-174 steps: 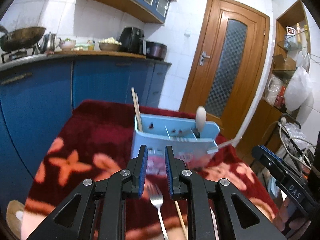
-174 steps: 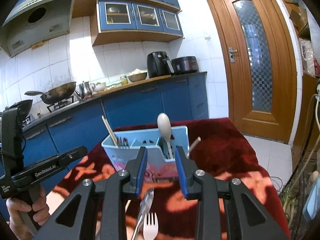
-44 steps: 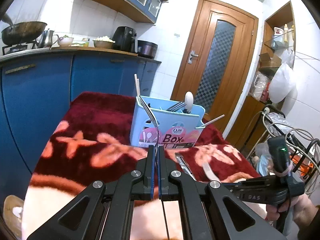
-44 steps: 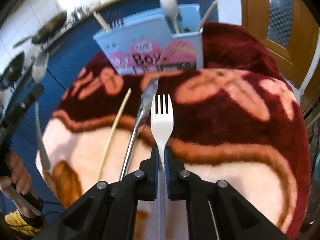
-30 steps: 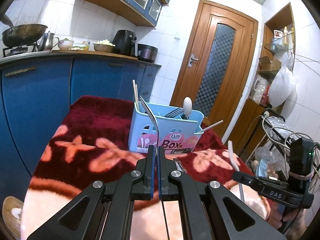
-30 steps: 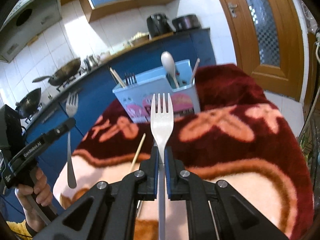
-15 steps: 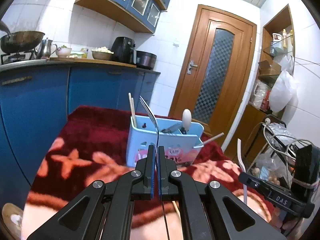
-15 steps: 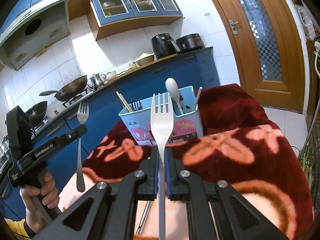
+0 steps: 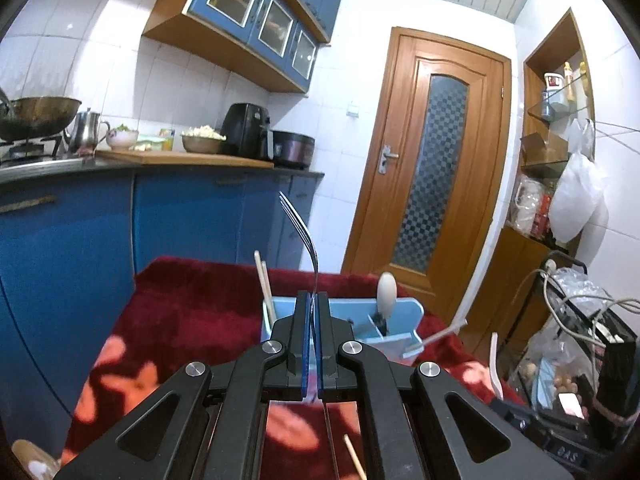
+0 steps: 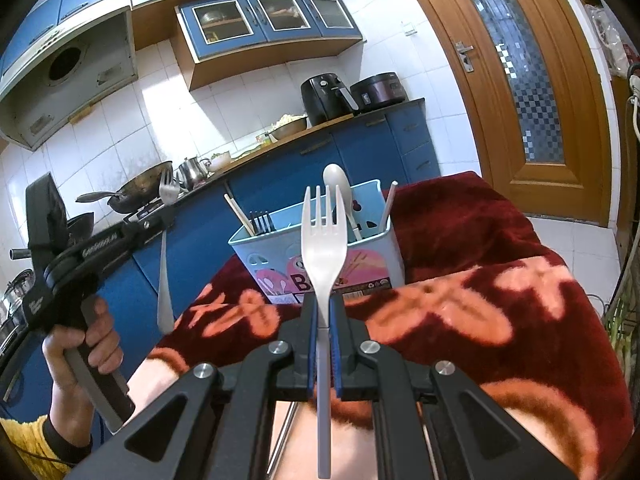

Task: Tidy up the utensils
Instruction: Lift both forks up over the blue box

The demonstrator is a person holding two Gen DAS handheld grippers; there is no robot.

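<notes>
Above the blanket-covered bench, left gripper clamps a metal fork upright; right gripper clamps a white plastic fork, both near the blue utensil caddy.

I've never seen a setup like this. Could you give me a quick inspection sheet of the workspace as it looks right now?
Surface: table under a dark red flowered blanket.
Job's things: light blue utensil box holding chopsticks, dark forks and a white spoon; a metal fork and a white plastic fork, both lifted.
Clutter: a loose chopstick on the blanket.
Grippers: left tongs shut on the metal fork; right tongs shut on the white plastic fork, tines up.
Cables: wires on the rack beside the table.
Surroundings: blue kitchen cabinets, a wok, a wooden door.
</notes>
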